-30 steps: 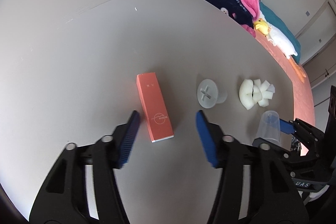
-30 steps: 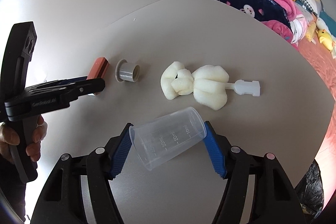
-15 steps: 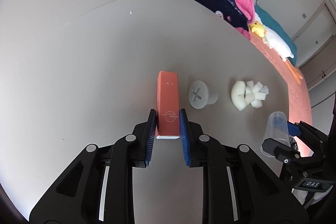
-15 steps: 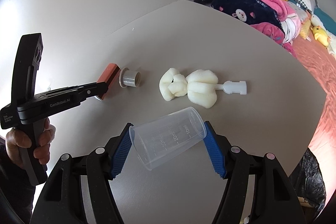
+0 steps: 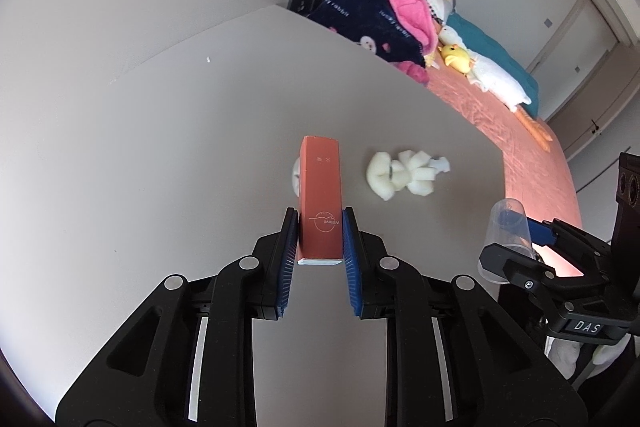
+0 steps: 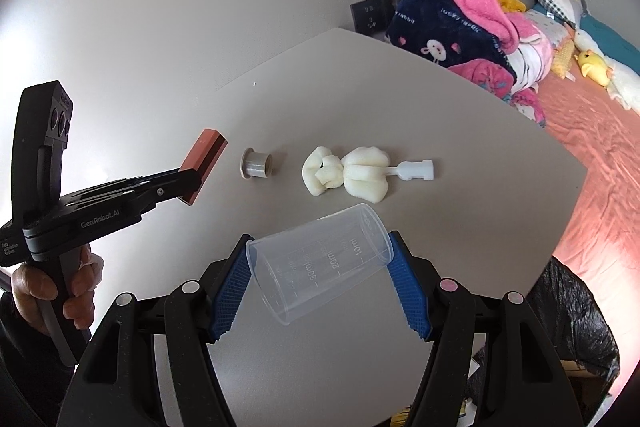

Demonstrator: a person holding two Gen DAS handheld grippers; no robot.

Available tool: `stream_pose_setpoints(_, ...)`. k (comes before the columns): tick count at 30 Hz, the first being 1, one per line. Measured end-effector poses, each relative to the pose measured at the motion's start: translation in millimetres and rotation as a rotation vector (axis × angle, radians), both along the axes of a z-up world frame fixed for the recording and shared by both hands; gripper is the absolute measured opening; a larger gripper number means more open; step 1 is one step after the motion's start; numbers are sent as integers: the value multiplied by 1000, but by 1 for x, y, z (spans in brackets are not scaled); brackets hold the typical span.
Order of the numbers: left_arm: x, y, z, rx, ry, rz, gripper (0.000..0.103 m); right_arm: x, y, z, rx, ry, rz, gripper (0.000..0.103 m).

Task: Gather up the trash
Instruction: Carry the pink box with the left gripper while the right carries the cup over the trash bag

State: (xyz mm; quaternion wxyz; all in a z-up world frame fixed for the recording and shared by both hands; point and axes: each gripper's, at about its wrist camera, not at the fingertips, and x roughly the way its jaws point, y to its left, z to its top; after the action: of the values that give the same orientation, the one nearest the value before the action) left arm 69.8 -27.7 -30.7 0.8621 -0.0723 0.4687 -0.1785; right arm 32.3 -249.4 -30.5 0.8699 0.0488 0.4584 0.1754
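Two grippers, two catches: the left gripper [image 5: 320, 239] has its blue pads clamped on the near end of the orange box [image 5: 321, 203], lifted clear of the grey table [image 5: 160, 167] and angled up, presumably so it can be carried off. The right gripper [image 6: 320, 283] pinches the clear measuring cup [image 6: 320, 267] sideways across its wall, held above the table's near edge, close to the black trash bag [image 6: 576, 331] that hangs just beyond that edge, likely its destination.

Count what remains on the table: one small spool [image 6: 257, 169], lying on its side just beyond the raised box, and one white foam clump [image 6: 346, 175] with a plastic stem, next to the spool on its far side from the box. So two pieces held, two pieces to go.
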Motion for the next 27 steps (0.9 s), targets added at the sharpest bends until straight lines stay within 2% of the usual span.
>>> stream_pose_setpoints(15,-34,-47,30,-21,-59,-138,22,-52,-35,31,-2,-76,-81,67)
stream_pose_setpoints(27,-52,-98,38,-43,-83,-265,22,-91,-79,40,-17,-102,-188,67)
